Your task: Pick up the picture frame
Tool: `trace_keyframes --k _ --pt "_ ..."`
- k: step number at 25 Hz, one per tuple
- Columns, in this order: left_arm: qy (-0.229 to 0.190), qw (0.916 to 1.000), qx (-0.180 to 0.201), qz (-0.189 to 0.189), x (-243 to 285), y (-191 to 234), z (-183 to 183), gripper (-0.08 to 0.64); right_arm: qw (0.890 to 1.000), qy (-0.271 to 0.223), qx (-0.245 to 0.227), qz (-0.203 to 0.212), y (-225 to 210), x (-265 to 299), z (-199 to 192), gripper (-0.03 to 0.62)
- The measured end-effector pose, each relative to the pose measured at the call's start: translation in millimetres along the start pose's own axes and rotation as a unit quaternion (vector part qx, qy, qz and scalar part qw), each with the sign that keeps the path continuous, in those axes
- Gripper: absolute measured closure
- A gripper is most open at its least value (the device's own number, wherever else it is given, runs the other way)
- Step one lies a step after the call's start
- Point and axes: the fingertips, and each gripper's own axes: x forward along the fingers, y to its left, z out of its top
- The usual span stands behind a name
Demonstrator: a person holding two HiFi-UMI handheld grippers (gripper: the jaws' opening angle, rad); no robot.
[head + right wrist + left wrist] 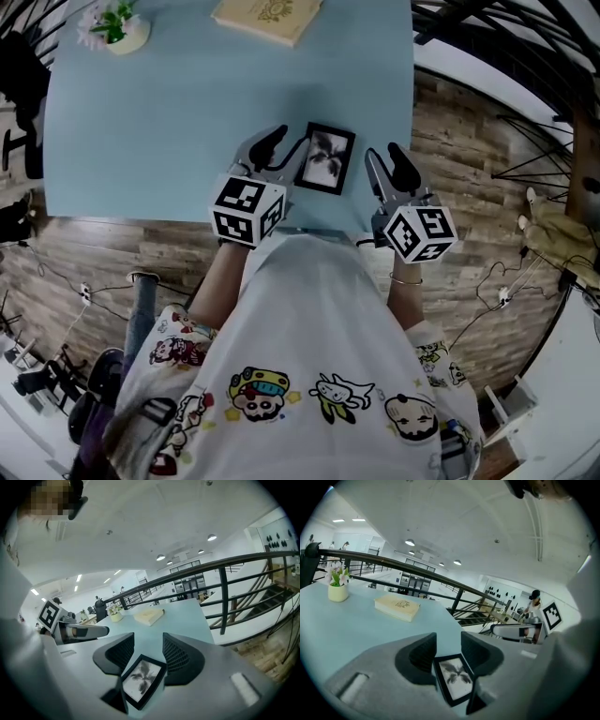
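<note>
A wide pale blue table (169, 122) fills the far half of the head view, and you stand at its near edge over a wood-plank floor (450, 122). A dark metal railing (243, 562) runs past the table's right side.

At the far edge of the table lies a cream book (267, 14), closed and flat. Your left gripper (278, 157) sits over the near part of the table with its jaws moderately apart and nothing clamped between them. Your right gripper (389, 171) is near the table's right edge, jaws likewise apart and empty.

The picture frame (325, 157) lies flat on the table between the two grippers, just right of the left one and apart from the right one. It has a black border around a grey-and-white print. Each gripper view shows it on the table beneath the gap in the jaws.

A small pale pot of flowers (117, 28) stands at the far left corner, well apart from the frame.
</note>
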Motion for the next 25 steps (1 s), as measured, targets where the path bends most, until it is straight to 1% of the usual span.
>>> trace_keyframes --k 11,15,25 --pt "0.053 0.9984 -0.017 -0.012 22 -1 -44 0.397 0.999 0.032 0.026 0.001 -6 9 -34 0.395" --pt "0.073 0.9969 -0.025 -0.014 34 -1 -61 0.410 0.998 0.040 0.042 0.002 -10 14 -47 0.396" --pt "0.120 0.9918 -0.044 0.001 55 11 -103 0.410 0.995 0.064 0.080 0.007 -16 25 -81 0.397"
